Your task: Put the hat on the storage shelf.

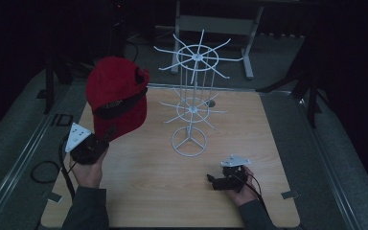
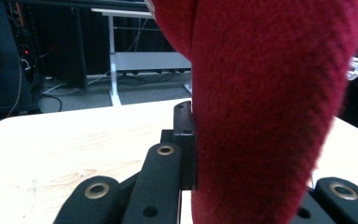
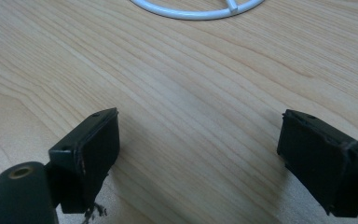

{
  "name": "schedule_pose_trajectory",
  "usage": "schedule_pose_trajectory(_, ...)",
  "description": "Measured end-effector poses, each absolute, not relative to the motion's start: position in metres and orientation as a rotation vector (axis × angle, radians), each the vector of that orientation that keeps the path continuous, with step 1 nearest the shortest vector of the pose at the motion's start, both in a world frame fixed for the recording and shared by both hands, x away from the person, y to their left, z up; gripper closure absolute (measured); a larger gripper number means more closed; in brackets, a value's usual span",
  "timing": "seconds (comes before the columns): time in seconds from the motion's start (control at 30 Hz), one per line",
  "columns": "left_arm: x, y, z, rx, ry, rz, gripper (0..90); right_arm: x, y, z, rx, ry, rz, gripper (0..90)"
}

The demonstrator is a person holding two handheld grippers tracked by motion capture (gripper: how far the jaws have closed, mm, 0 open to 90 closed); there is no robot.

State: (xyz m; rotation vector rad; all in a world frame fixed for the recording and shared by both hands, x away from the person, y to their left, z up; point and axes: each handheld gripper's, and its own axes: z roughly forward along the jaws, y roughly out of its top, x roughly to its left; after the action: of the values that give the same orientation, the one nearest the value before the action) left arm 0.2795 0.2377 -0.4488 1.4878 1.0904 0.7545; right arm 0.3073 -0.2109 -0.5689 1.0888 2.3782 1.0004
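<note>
The pale wooden table lies under both my claws. Ahead of my right claw stands the white wire rack with spoked tiers, its ring base at the top of the right gripper view; that claw's jaws gape wide over bare wood, holding nothing. My left claw is clamped on the red knitted cap, lifted off the table to the rack's left. A dark band crosses the cap, perhaps its brim.

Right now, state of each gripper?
Left gripper: closed on the red cap, held up off the table.
Right gripper: open, fingers wide apart, holding nothing, low over the table.
</note>
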Motion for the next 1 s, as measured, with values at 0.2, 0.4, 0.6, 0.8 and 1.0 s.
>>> schedule_pose_trajectory(0.2,0.28,0.235,-0.445,1.476,1.081,0.764,85.0,0.307,-0.211,-0.569,1.091,2.378,1.0,12.8)
schedule_pose_trajectory(0.4,0.281,0.233,-0.438,1.449,1.064,0.774,85.0,0.307,-0.211,-0.569,1.089,2.378,1.0,12.8)
schedule_pose_trajectory(0.6,0.282,0.232,-0.433,1.421,1.054,0.776,85.0,0.307,-0.211,-0.569,1.089,2.377,1.001,12.7)
schedule_pose_trajectory(0.8,0.284,0.228,-0.431,1.395,1.062,0.774,84.9,0.307,-0.211,-0.569,1.09,2.377,1.001,12.8)
schedule_pose_trajectory(1.0,0.285,0.225,-0.429,1.376,1.06,0.776,84.9,0.307,-0.211,-0.569,1.09,2.377,1.001,12.8)
